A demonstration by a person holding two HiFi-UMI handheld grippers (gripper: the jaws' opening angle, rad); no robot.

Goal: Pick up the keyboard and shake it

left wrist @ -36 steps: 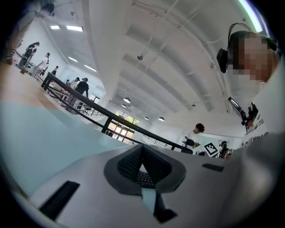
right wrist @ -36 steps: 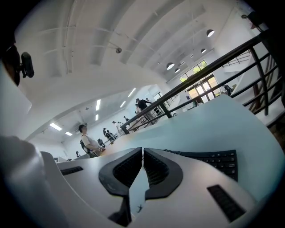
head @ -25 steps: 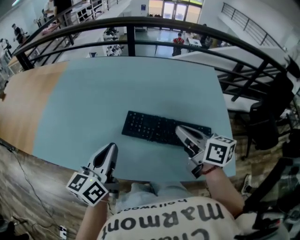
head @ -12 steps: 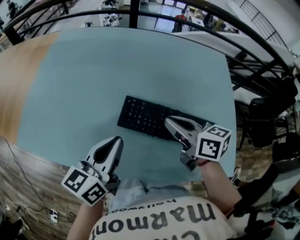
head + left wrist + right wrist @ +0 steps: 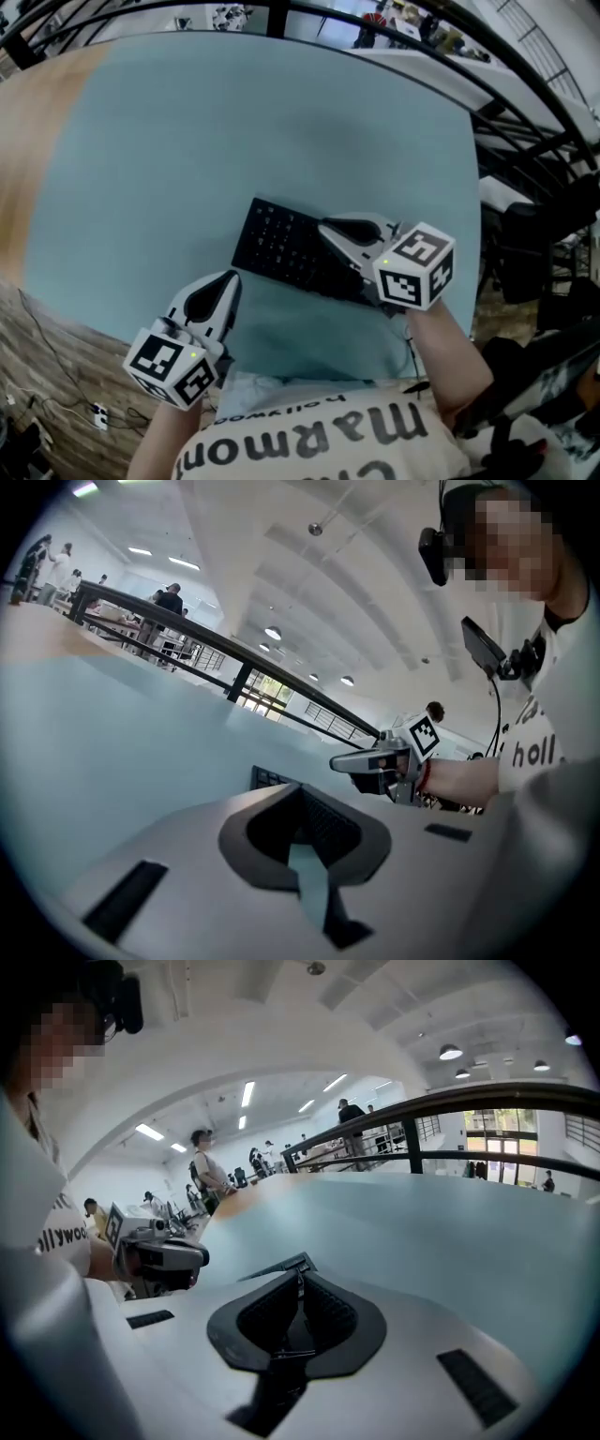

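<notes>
A black keyboard [image 5: 279, 246] lies flat on the pale blue table top [image 5: 234, 131], angled, near the front edge. My right gripper [image 5: 324, 225] hangs over the keyboard's right half, jaws shut, pointing left, with nothing between them. It hides the keyboard's right end. My left gripper [image 5: 231, 278] is shut and empty just off the keyboard's near left corner, by the table's front edge. In the left gripper view the keyboard's corner [image 5: 268, 778] shows past the shut jaws, with the right gripper [image 5: 339, 761] beyond. In the right gripper view a dark sliver of the keyboard [image 5: 272, 1270] lies at the tips.
A wooden strip [image 5: 28, 141] runs down the table's left side. A black railing [image 5: 525, 84] curves behind the table and past its right side, with a dark chair [image 5: 534, 234] at the right. Cables lie on the floor at the lower left [image 5: 56, 394].
My right gripper has moved left and further over the keyboard. The head view has tilted down, so the table sits higher in the picture. The left gripper has barely moved.
</notes>
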